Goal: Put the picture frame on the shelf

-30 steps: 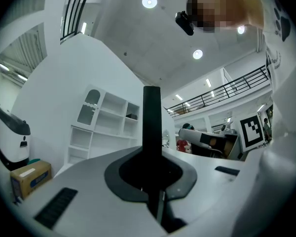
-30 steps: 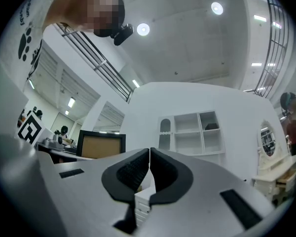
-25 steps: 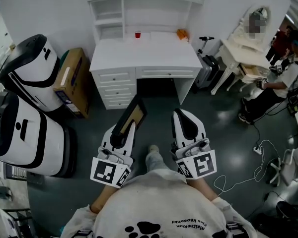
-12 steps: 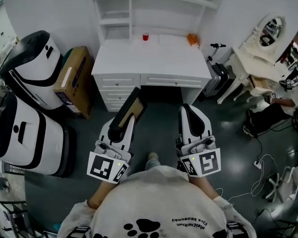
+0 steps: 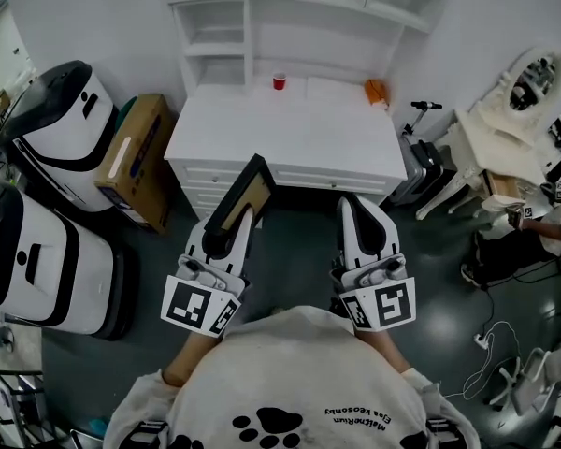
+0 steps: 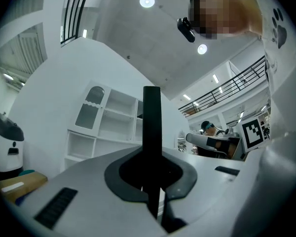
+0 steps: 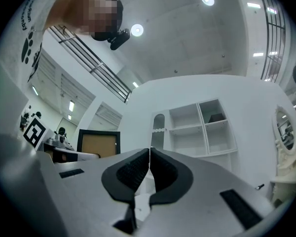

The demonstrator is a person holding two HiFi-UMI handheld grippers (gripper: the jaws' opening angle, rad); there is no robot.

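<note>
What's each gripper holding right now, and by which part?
Left gripper: picture frame, jaws clamped on its near edge. Right gripper: nothing, jaws together.

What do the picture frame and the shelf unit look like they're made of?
Picture frame: matte black border, probably painted wood or plastic, around a flat tan panel that looks like cardboard or fibreboard. Shelf unit: probably white-painted wood or laminate board, judging by its uniform, faintly glossy surfaces and square-edged panels.

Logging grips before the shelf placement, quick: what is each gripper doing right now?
Left gripper: closed on the picture frame.
Right gripper: closed, nothing between its jaws.
</note>
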